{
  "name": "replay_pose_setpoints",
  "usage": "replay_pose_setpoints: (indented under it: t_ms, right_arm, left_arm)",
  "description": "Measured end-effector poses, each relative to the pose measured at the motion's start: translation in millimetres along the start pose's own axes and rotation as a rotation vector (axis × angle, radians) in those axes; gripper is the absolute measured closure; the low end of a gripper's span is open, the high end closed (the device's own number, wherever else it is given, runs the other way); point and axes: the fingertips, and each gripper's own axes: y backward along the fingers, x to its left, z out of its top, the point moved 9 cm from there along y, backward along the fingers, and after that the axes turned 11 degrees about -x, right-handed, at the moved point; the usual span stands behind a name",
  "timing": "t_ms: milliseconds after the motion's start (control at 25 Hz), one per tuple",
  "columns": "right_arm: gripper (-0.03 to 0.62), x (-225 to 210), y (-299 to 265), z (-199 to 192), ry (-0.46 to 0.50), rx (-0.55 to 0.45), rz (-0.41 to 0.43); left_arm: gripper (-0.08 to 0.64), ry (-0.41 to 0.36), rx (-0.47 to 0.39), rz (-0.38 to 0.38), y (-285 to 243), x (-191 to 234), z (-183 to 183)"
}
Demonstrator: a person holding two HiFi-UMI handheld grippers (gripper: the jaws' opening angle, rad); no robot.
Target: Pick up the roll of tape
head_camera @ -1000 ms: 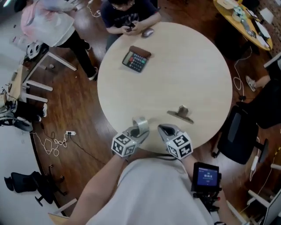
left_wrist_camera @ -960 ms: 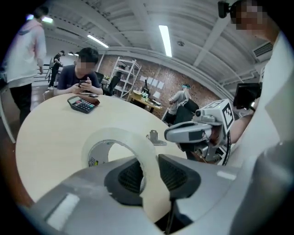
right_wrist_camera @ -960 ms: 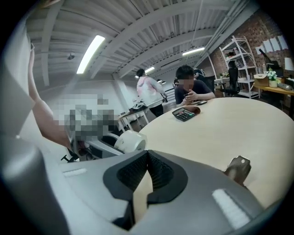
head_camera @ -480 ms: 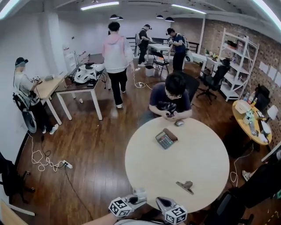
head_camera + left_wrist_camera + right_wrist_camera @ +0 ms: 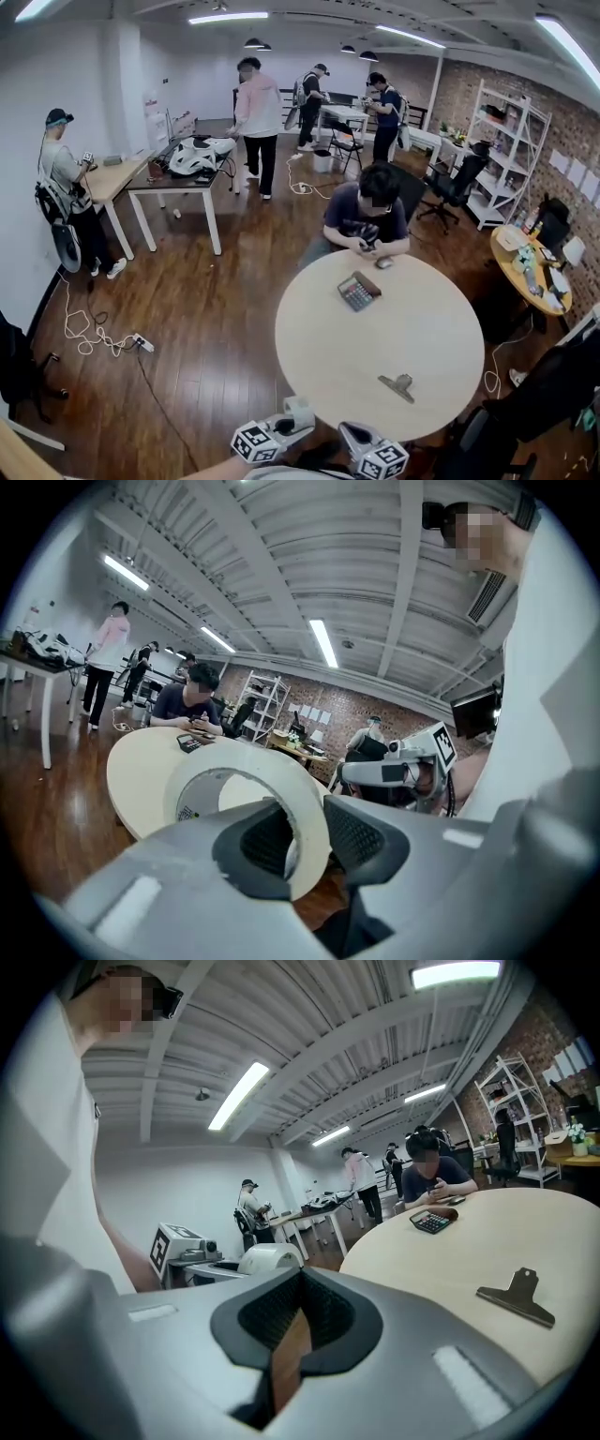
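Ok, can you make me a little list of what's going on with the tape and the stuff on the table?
left gripper: shut on the roll of tape, pinching its wall
roll of tape: white, held in the air, off the table
right gripper: shut, holding nothing
table: round, light wood
on the table: a calculator on the far side, a metal clip near the front edge
at the table: a seated person, head bent down
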Motion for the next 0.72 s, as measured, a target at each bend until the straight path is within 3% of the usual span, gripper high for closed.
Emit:
replay_pose_setpoints:
  t_ms: [400, 720]
  right_arm:
    - [0.584, 33.3, 19.0, -9.7, 0.021, -0.054, -0.025]
    - [0.585, 28.5, 15.3, -1.9, 0.015, -0.057, -0.012]
  left_arm:
    - [0.451, 0.000, -0.027, -0.038, 21.2, -25.6, -10.0]
    - [0.449, 0.003, -0.033, -0.027, 17.1, -26.1, -4.8]
